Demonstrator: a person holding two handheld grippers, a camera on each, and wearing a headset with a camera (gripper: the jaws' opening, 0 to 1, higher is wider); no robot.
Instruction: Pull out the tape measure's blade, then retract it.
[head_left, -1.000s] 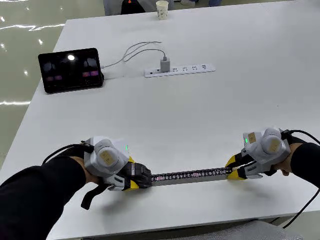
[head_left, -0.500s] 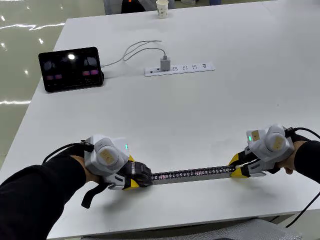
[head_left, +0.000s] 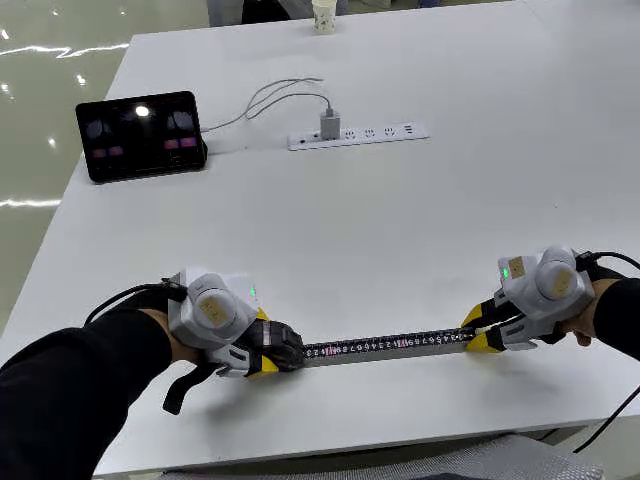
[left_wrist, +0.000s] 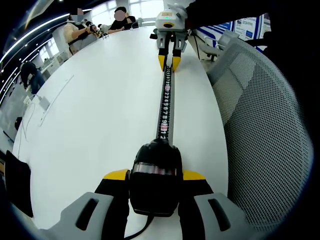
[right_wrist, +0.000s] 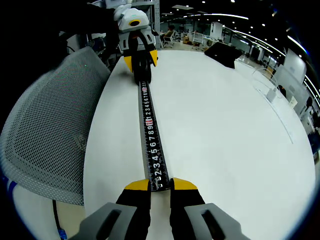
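A black tape measure case rests on the white table near its front edge, and my left gripper is shut on it. The black blade with white numbers stretches flat along the table to the right. My right gripper is shut on the blade's end. Each gripper view also shows the other gripper at the blade's far end: the right gripper and the left gripper.
A black tablet stands at the back left. A white power strip with a charger and white cable lies behind the middle. A paper cup sits at the far edge. A grey mesh chair stands at the table's front edge.
My right gripper has moved further right with the blade's end, drawing more blade out of the case. The left gripper and case have stayed put.
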